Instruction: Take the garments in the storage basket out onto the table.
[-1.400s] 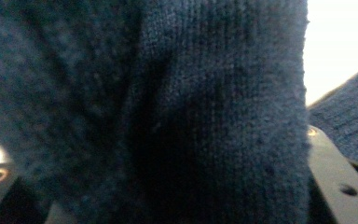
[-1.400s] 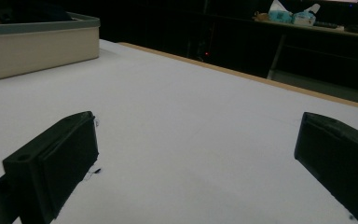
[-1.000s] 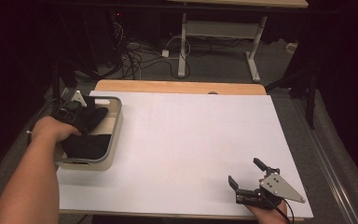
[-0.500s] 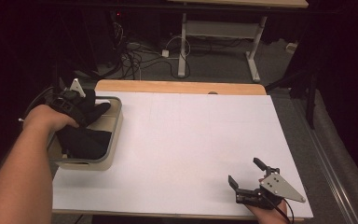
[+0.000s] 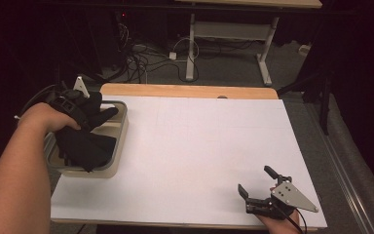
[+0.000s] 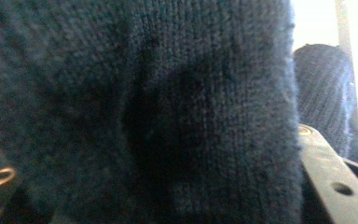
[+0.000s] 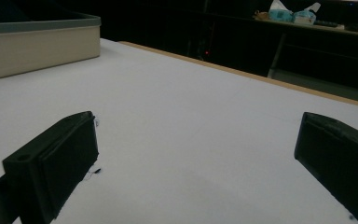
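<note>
A dark blue knitted cloth [image 5: 85, 146] hangs partly in a beige tray [image 5: 119, 141] at the table's left edge. My left gripper [image 5: 93, 113] is above the tray's far end, shut on the cloth's upper part, and the cloth drapes over it. In the left gripper view the knit [image 6: 168, 116] covers the lens, with one finger [image 6: 328, 179] showing at the right. My right gripper [image 5: 254, 179] rests at the table's near right corner. It is open, and its gap [image 7: 200, 163] holds nothing.
The white table top [image 5: 199, 146] has a wooden strip [image 5: 185, 90] along its far edge. Cables and a desk frame [image 5: 224, 34] lie on the floor beyond. The right gripper view shows the tray [image 7: 37, 46] far off to the left.
My left hand has risen and shifted toward the tray's far end, drawing the knitted cloth up with it. The right gripper has not moved.
</note>
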Available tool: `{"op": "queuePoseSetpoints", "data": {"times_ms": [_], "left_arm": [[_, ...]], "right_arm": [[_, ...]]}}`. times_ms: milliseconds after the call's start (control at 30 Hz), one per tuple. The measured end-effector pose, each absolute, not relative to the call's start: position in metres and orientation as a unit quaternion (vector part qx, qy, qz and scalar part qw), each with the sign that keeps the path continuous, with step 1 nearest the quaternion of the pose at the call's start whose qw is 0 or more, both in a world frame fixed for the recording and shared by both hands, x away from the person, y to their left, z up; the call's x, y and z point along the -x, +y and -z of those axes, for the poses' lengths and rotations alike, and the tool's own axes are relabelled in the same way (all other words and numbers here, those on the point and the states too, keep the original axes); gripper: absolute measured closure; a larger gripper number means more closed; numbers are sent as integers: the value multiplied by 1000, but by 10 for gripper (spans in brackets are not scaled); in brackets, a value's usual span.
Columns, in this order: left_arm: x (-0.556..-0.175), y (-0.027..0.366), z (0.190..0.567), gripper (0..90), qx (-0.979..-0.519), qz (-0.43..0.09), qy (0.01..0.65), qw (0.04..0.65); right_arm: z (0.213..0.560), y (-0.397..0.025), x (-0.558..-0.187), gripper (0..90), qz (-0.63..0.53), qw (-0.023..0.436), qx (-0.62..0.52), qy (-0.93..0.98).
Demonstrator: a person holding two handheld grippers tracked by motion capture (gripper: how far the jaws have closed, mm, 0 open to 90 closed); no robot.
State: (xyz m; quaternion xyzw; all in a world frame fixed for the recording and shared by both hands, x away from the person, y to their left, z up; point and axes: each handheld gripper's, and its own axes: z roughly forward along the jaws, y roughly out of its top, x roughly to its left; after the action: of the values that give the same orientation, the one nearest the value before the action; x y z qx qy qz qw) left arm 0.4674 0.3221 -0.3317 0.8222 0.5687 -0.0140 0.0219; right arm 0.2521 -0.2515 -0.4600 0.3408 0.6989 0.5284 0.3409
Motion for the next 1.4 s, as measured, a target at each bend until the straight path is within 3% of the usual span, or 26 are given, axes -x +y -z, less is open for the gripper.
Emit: {"op": "queuePoseSetpoints", "data": {"times_ms": [1067,1400], "left_arm": [[-455,279,286,500,-841,4,540,23],[-454,246,271,498,-854,-3,519,30]], "right_arm": [[461,-251,-252,2,-527,343,-339,700],[460,-250,-252,2,-527,343,-340,699]]}}
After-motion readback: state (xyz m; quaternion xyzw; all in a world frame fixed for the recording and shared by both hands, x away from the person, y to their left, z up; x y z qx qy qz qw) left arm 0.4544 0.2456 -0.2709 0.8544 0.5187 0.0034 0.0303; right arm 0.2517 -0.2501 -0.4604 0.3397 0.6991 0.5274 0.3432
